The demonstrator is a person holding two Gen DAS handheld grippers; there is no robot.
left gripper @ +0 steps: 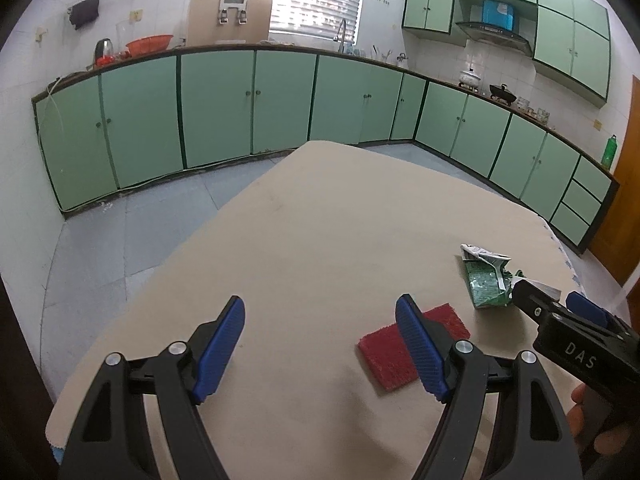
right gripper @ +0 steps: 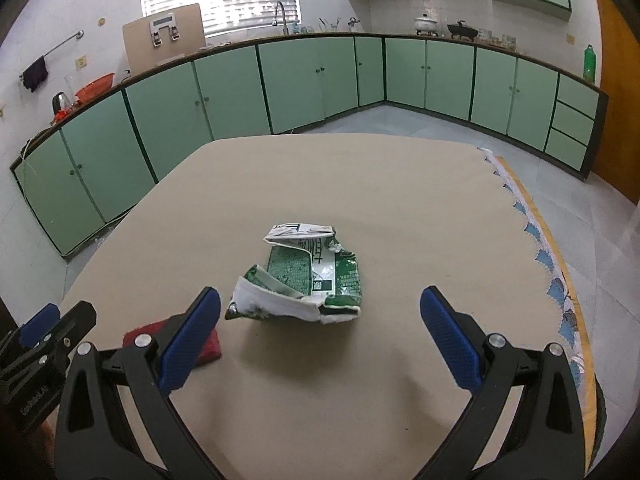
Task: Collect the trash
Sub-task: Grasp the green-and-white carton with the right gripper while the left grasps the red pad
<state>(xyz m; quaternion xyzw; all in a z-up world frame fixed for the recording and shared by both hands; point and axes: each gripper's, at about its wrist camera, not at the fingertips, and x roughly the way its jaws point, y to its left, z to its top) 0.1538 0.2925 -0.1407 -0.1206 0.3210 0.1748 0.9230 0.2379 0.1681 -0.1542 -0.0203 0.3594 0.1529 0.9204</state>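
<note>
A crumpled green and white carton (right gripper: 308, 276) lies on the beige table (right gripper: 360, 184), just ahead of my right gripper (right gripper: 320, 330), which is open and empty with its jaws wide on either side of it, short of touching. The carton also shows in the left wrist view (left gripper: 486, 280) at the right. A red scouring pad (left gripper: 400, 350) lies flat by the right finger of my left gripper (left gripper: 320, 338), which is open and empty above the table. The pad (right gripper: 210, 346) is partly hidden behind my right gripper's left finger.
The table has a scalloped blue and white cloth edge (right gripper: 548, 256) on the right. Green kitchen cabinets (left gripper: 216, 108) line the walls beyond a tiled floor (left gripper: 120, 240). My right gripper's body (left gripper: 576, 336) sits close to the right of my left one.
</note>
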